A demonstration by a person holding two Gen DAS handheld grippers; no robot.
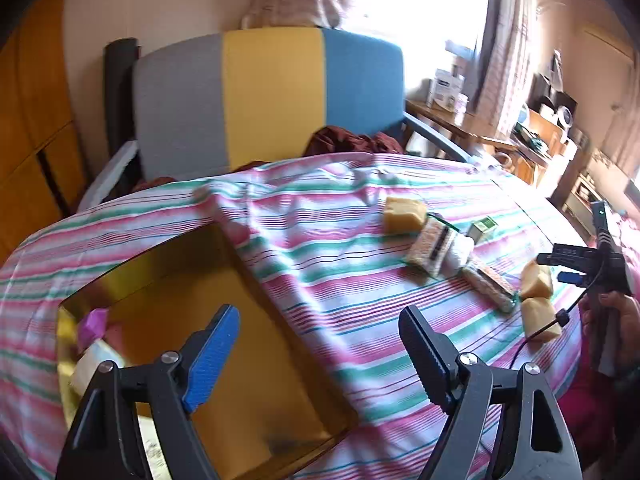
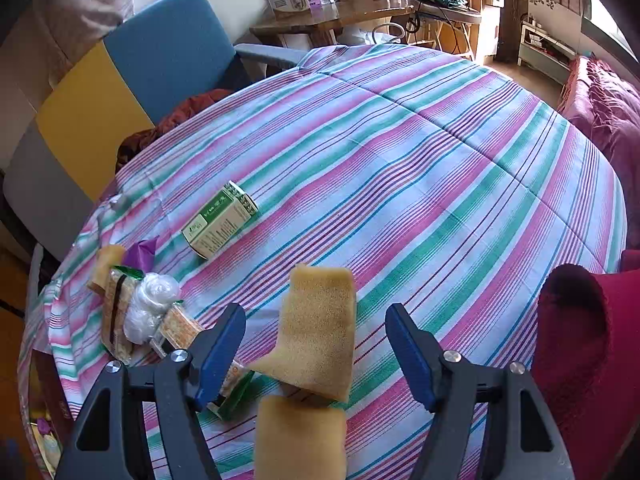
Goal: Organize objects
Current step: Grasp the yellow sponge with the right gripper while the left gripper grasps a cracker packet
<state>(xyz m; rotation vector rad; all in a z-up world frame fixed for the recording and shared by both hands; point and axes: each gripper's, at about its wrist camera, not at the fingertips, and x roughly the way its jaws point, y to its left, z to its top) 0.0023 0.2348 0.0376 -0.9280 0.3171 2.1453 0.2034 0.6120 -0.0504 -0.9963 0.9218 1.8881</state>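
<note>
A striped cloth (image 2: 440, 168) in pink, green and white covers the table and fills most of both views. Behind it, at the upper left of each frame, stands a chair (image 1: 272, 96) with a back in grey, yellow and blue panels, a dark red garment (image 1: 352, 140) bunched on its seat.

In the left wrist view a yellow box (image 1: 248, 344) sits open at the lower left, its floor mostly bare, with a purple scrap (image 1: 94, 322) and a pale item against its left wall. The left gripper (image 1: 320, 344) hangs above the box's right edge with its jaws spread wide and nothing between them.

In the right wrist view the right gripper (image 2: 316, 344) points down at the cloth, jaws parted. A tan sponge (image 2: 316, 328) stands tilted between them, touching neither pad, so it is released; a second tan sponge (image 2: 300, 436) lies just below it at the bottom centre.

At the left of that view a green carton (image 2: 220, 220) lies on its side, apart from a cluster near the cloth's left edge: a crumpled clear plastic bag (image 2: 150, 304), packets of crackers (image 2: 120, 312) and another sponge (image 2: 106, 262), all touching or just beside each other.

A red sleeve (image 2: 580, 340) shows at the right edge.
</note>
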